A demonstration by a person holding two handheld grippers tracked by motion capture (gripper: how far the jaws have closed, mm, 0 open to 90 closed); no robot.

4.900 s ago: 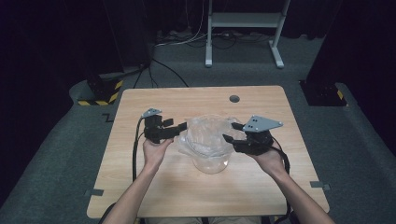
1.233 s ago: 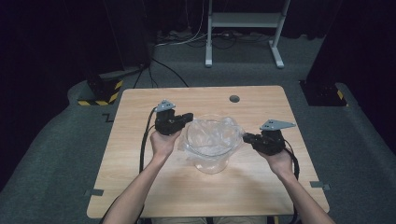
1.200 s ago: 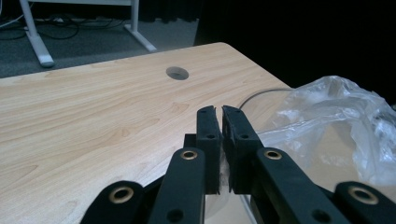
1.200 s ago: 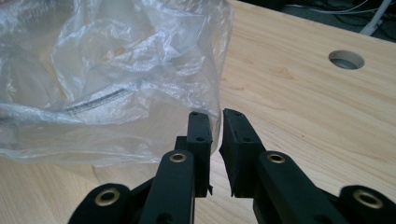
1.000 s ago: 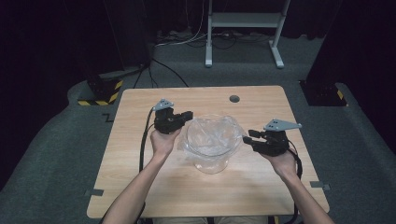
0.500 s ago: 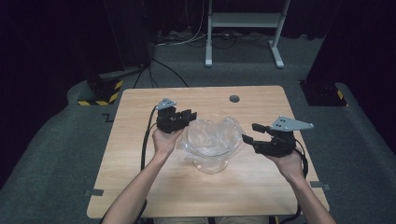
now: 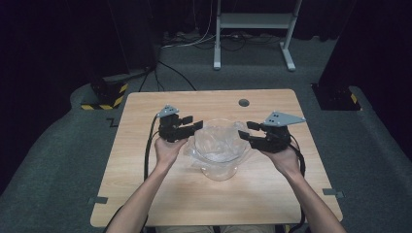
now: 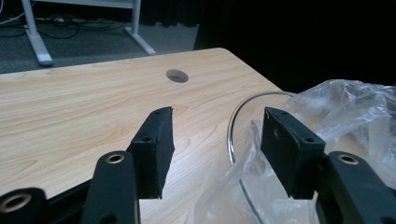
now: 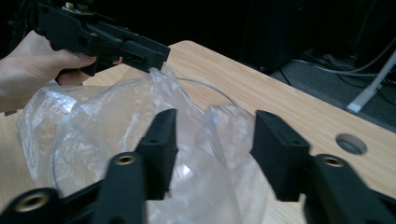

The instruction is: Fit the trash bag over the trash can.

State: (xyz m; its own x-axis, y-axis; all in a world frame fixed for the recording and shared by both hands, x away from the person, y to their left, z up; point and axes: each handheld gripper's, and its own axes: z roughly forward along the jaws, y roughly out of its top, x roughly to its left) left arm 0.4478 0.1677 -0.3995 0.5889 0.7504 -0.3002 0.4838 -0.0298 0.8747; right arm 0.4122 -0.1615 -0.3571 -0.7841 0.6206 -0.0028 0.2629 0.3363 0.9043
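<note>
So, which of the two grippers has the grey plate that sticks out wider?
The right gripper: its grey plate is broader than the left gripper one.

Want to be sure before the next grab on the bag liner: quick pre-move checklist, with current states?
1. Left gripper open: ok, jaws apart, nothing between them.
2. Right gripper open: ok, jaws apart.
3. Plastic bag sits in the glass bowl: ok, film drapes over the rim.
4. Bag edge lined up between right jaws: cannot tell, film lies behind them.
5. Bowl upright on table: ok.
6. Bowl rim beside left jaws, not between them: ok.
</note>
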